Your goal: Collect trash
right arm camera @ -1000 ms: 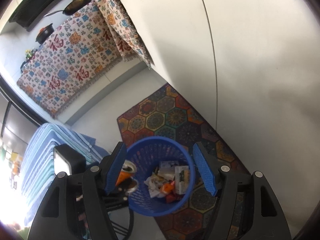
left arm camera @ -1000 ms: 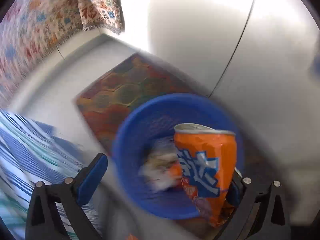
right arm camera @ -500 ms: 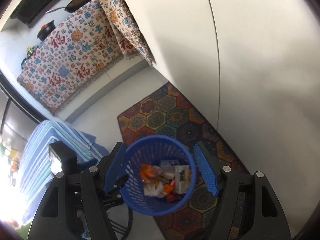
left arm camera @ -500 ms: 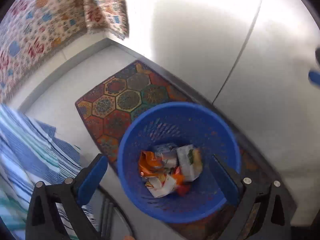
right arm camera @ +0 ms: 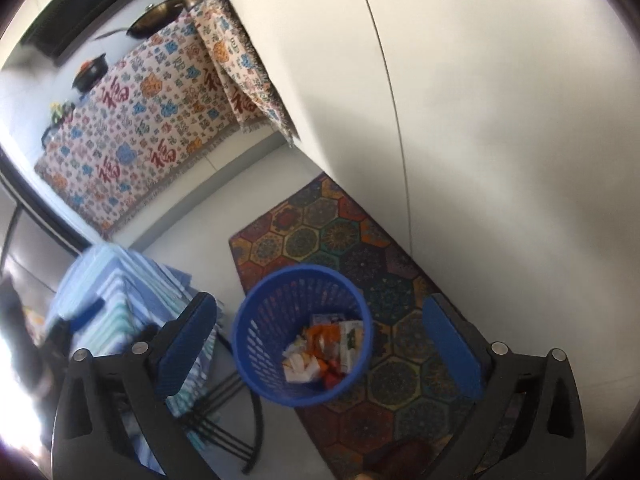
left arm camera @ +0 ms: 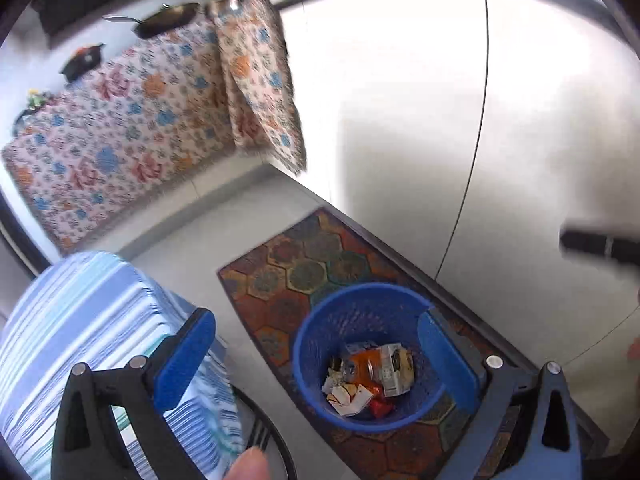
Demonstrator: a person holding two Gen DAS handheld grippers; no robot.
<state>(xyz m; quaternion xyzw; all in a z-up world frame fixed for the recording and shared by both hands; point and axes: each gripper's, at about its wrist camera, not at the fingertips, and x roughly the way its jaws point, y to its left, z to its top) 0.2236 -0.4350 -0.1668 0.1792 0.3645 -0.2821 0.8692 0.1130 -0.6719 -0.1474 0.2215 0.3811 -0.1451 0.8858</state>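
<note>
— Since a second ago the orange can point(left arm camera: 365, 364) has left the left gripper point(left arm camera: 316, 364); it lies down in the basket now, and that gripper has drawn back and up, so more of the room shows.

— What do you see, biggest first?

— Pale cabinet doors point(right arm camera: 500, 128) fill the right side. Beyond them, a patterned cloth point(right arm camera: 152, 128) drapes over the tabletop at the far wall, with a pan point(right arm camera: 154, 18) and a dark pot point(right arm camera: 90, 74) on top. A blue striped cloth point(left arm camera: 92, 328) covers something on the left, near the left gripper. On the floor lies a hexagon-patterned rug point(right arm camera: 332, 236) along the cabinet foot.

— And the basket?

— That blue basket point(right arm camera: 260, 320) stands on the near end of the rug, upright. Inside it sit the can, a small carton point(right arm camera: 352, 340) touching it, and crumpled wrappers point(left arm camera: 346, 394) at the bottom.

— The grippers?

— Both hang above the basket, well apart from it. Left jaws spread wide, nothing between them. The right gripper point(right arm camera: 320, 352) is the same: jaws spread, empty. A fingertip point(left arm camera: 248, 466) shows at the bottom edge of the left view.
</note>
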